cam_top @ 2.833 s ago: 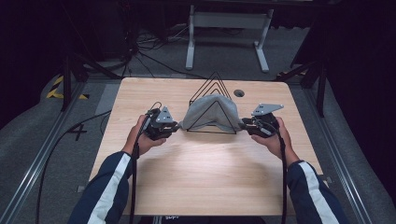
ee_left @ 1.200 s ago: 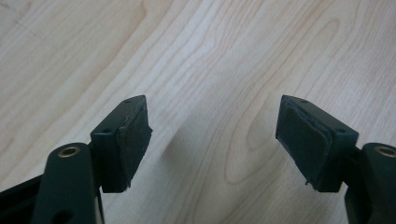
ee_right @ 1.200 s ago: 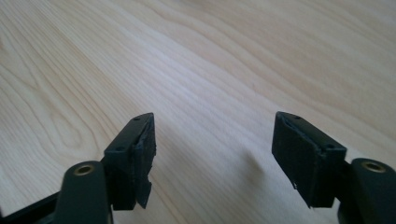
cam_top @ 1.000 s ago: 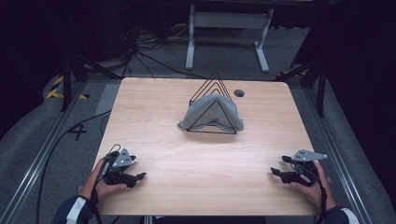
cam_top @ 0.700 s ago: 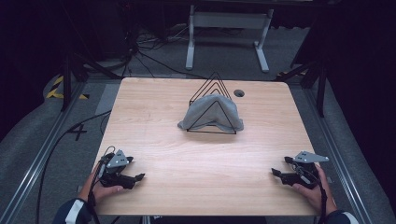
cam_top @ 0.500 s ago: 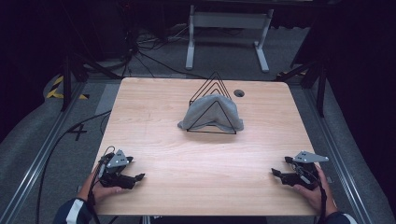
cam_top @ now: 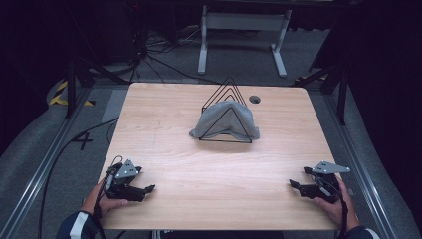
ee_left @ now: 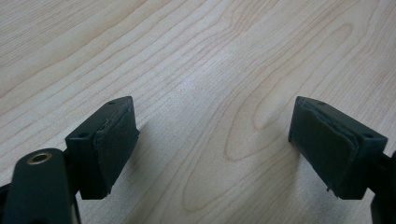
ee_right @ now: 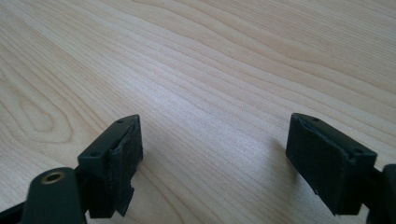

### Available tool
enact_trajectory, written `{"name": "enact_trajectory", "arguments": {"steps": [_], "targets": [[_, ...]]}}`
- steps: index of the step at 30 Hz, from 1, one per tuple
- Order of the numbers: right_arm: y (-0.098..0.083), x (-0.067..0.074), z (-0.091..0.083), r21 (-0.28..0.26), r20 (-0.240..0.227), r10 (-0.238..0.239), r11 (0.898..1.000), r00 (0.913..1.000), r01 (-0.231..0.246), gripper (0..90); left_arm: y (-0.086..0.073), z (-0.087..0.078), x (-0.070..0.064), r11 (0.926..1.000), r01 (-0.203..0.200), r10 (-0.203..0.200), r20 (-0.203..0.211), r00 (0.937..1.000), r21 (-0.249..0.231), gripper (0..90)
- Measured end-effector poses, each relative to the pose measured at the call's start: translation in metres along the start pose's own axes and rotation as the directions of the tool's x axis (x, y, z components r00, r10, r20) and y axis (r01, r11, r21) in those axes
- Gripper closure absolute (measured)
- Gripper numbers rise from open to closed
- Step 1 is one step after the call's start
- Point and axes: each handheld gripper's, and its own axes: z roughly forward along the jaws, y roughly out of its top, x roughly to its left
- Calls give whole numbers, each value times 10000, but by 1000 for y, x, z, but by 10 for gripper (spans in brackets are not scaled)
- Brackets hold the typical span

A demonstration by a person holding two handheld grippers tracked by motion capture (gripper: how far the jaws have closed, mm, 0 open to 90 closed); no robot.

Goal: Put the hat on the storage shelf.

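Two hand-held grippers, left (cam_top: 148, 189) and right (cam_top: 294, 185), rested wide and empty at the table's (cam_top: 164, 119) near corners. A grey cloth (cam_top: 221, 122) lay draped over the wire rack (cam_top: 230, 84) mid-table, well apart. This looked like a pause; any next move would need a reach forward.

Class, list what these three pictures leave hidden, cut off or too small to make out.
- High view: the grey cloth drapes the wire rack, hiding its middle wires and anything under it.
- High view: the small dark spot on the table is too small to identify.
- Left gripper view: the gripper's body is cut off by the bottom edge.
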Motion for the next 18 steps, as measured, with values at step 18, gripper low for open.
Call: {"name": "enact_trajectory", "arguments": {"steps": [18], "targets": [[0,0,1,46,97,107,9999,9999,-107,160,1,1,-2,9999,126,-126,-58,9999,87,147]]}}
